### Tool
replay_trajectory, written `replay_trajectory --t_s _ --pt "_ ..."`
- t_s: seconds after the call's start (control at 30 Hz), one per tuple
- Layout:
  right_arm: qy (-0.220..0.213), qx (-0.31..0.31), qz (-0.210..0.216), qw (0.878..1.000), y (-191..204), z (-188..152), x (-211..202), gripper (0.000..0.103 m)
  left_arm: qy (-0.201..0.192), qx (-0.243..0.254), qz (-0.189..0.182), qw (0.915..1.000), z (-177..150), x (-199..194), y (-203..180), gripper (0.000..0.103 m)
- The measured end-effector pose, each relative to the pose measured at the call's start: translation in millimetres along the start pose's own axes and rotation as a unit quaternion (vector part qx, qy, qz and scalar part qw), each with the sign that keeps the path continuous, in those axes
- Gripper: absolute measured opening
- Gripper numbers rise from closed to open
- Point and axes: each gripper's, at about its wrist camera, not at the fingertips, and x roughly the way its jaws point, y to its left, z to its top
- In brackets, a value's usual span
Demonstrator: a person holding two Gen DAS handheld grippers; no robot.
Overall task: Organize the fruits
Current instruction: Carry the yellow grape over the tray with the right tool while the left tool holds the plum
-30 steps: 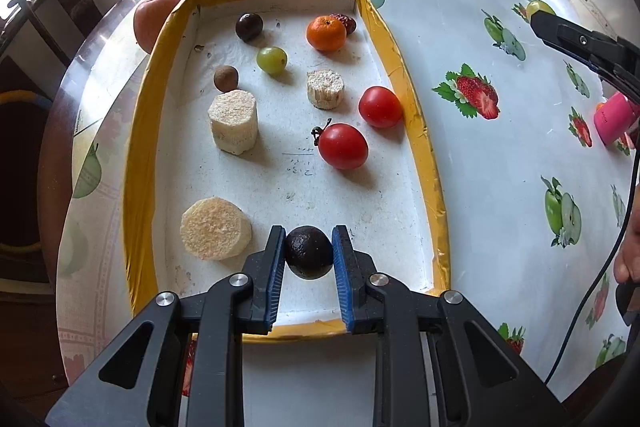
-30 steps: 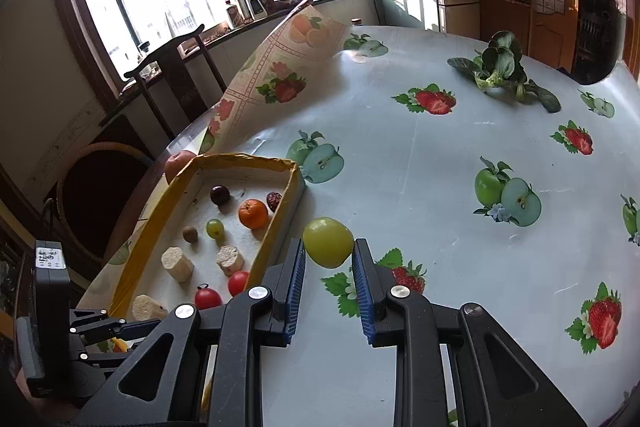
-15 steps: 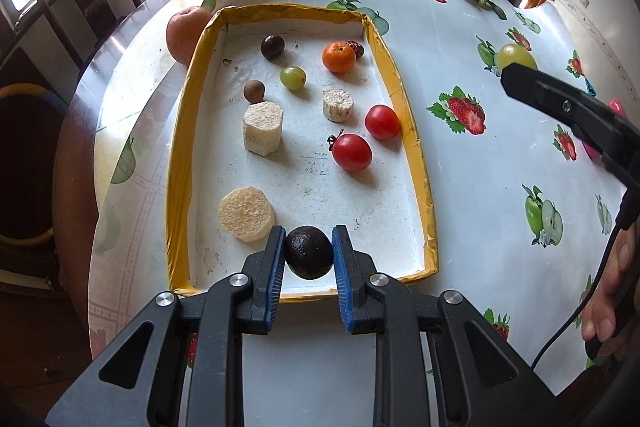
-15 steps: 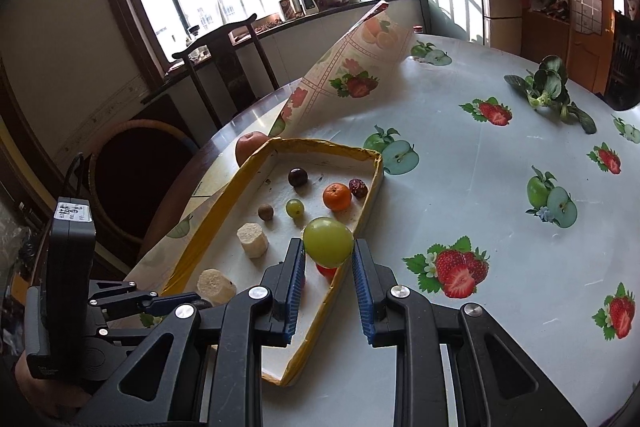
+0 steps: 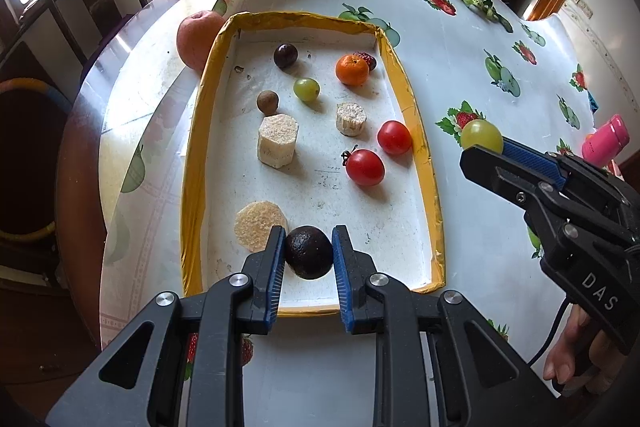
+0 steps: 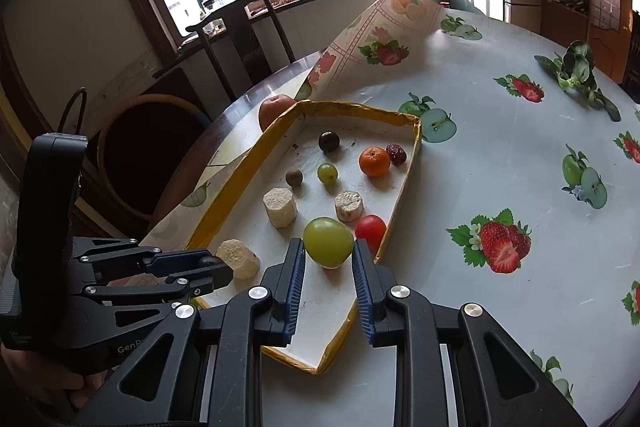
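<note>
A white tray with a yellow rim [image 5: 426, 155] [image 6: 240, 183] holds two red tomatoes [image 5: 365, 167], an orange [image 5: 352, 69] [image 6: 374, 161], a green grape [image 5: 306, 89], dark fruits and pale cut chunks [image 5: 277, 141]. My left gripper [image 5: 308, 253] is shut on a dark wrinkled round fruit [image 5: 309, 252] above the tray's near end. My right gripper [image 6: 329, 245] is shut on a yellow-green plum [image 6: 329, 242] [image 5: 481, 137], held over the tray's right edge near the tomatoes.
A large apple [image 5: 198, 39] sits on the table just outside the tray's far left corner. The fruit-print tablecloth [image 6: 500, 155] is folded up behind the tray. Leafy greens [image 6: 580, 71] lie far right. A pink object [image 5: 606, 145] stands at the right. A chair [image 6: 240, 39] stands behind the table.
My right gripper has carried the plum left toward and over the tray's right edge. My left gripper has pulled back and up with the dark fruit, so the tray looks farther off.
</note>
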Motion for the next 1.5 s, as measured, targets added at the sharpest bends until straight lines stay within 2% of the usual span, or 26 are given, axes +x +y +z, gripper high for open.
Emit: replay_trajectory --t_s 0.77,1.23,1.5 --pt "0.026 0.009 0.0 1.0 -7 12 41 0.025 0.008 -0.009 0.003 0.9999 28 24 5 0.021" --pt "0.029 0.023 -0.024 0.999 -33 51 83 0.025 0.02 -0.024 -0.003 0.9995 55 52 1 0.021" --pt "0.045 0.019 -0.03 0.998 -37 56 108 0.025 0.023 -0.03 -0.001 0.9993 70 63 0 0.021"
